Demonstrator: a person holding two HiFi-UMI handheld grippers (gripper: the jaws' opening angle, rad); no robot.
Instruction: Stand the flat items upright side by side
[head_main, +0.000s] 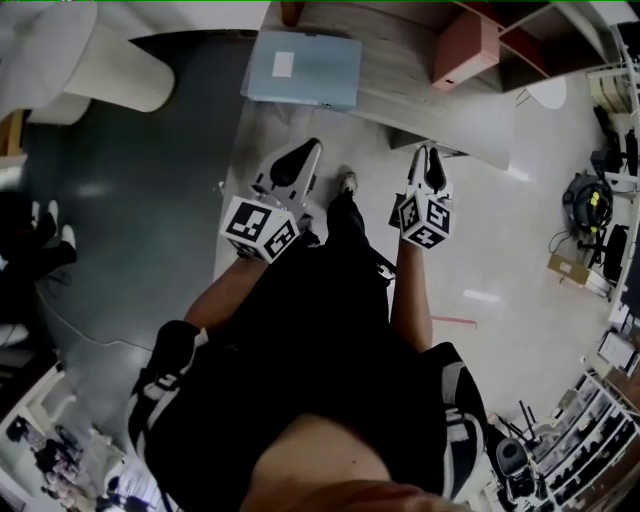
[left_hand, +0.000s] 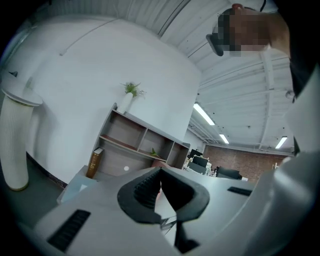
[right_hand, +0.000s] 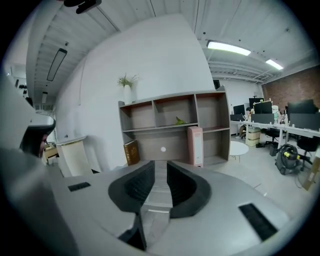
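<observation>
- Two hand-held grippers show in the head view, both held ahead of the person (head_main: 330, 330) and well apart from the shelf unit (right_hand: 170, 127).
- Left gripper (head_main: 297, 165): clenched. In the left gripper view its dark pads (left_hand: 142, 192) meet at the tips with nothing between them.
- Right gripper (head_main: 430, 165): released. In the right gripper view its pads (right_hand: 137, 187) stand a narrow gap apart, and only floor shows through the gap.
- Light-blue folder (head_main: 305, 68): lies flat on the wood-grain surface at the foot of the shelf unit, at twelve o'clock from the left gripper, untouched.
- Brown book (right_hand: 131, 151): stands at the left end of the lower shelf, leaning slightly.
- Pink file (right_hand: 195, 146): stands upright on the same lower shelf, at three o'clock from the brown book and well apart from it. In the head view it sits at one o'clock from the right gripper.
- Potted plant (right_hand: 127, 90): stands on top of the shelf unit at its left end, at twelve o'clock from the brown book.
</observation>
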